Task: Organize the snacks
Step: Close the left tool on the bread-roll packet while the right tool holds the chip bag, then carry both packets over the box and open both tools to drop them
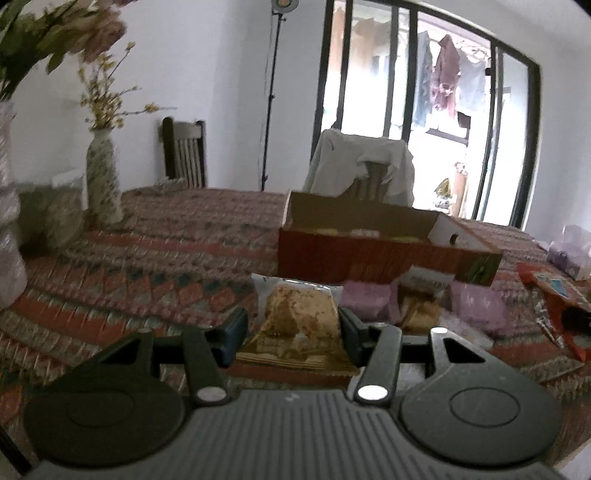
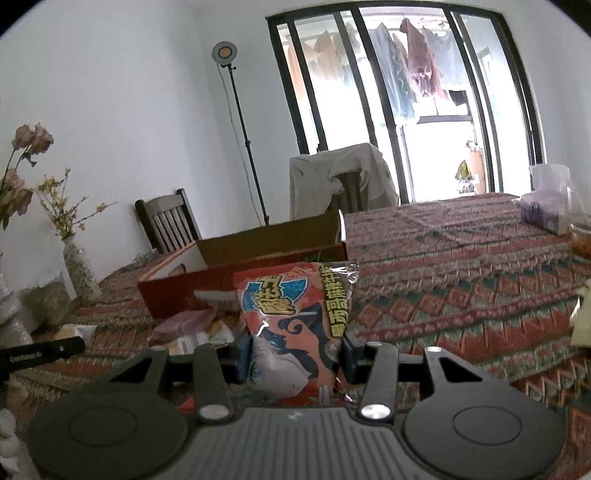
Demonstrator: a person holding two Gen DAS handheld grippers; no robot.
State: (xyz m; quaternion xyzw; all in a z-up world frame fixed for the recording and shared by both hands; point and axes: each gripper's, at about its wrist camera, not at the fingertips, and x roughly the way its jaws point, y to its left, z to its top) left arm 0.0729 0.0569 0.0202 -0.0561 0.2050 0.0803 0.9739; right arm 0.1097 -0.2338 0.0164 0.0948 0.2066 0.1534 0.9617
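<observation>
My left gripper (image 1: 293,332) is shut on a clear packet of golden-brown pastry (image 1: 299,317), held just above the patterned tablecloth. Beyond it stands the open red cardboard box (image 1: 369,254), with pink packets (image 1: 365,299) and a further pastry packet (image 1: 421,306) lying in front of it. My right gripper (image 2: 297,356) is shut on a red snack bag with blue cartoon print (image 2: 299,314), held upright. The same red cardboard box (image 2: 207,291) stands behind and left of that bag. The red bag (image 1: 554,306) also shows at the right edge of the left wrist view.
A patterned vase with yellow sprigs (image 1: 103,177) and pink flowers (image 1: 99,26) stand at the table's left. Two chairs (image 2: 166,221) sit at the far side, one draped with a white cloth (image 1: 362,162). A purple tissue pack (image 2: 543,214) lies far right. A light stand (image 2: 243,122) is by the wall.
</observation>
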